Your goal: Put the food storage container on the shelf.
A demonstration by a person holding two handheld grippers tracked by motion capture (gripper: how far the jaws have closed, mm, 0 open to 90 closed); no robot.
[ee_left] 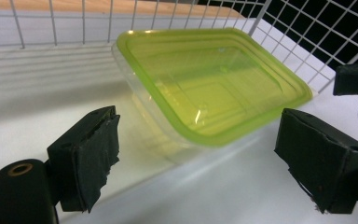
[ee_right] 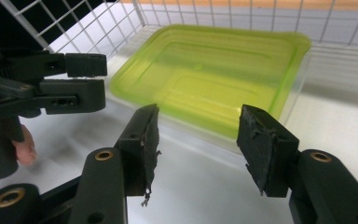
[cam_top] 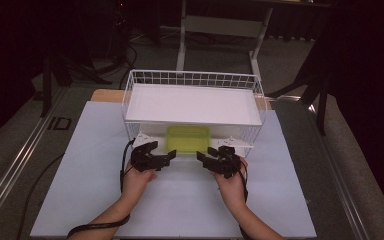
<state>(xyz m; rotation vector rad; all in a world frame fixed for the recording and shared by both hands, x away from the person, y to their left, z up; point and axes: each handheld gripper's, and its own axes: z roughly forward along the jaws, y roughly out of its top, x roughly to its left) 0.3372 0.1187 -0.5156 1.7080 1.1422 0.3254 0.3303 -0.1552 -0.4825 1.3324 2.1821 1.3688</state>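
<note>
White table (cam_top: 105,200) | container (ee_left: 214,84): clear rectangular tub, lime-green lid

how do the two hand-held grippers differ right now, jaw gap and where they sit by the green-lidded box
The left hand-held gripper stands at the left of the green-lidded box, and the right hand-held gripper at its right. In their own views, the left one's jaws gape wider than the right one's. Both are open, empty, just short of the box, pointing toward each other under the wire shelf.
</note>
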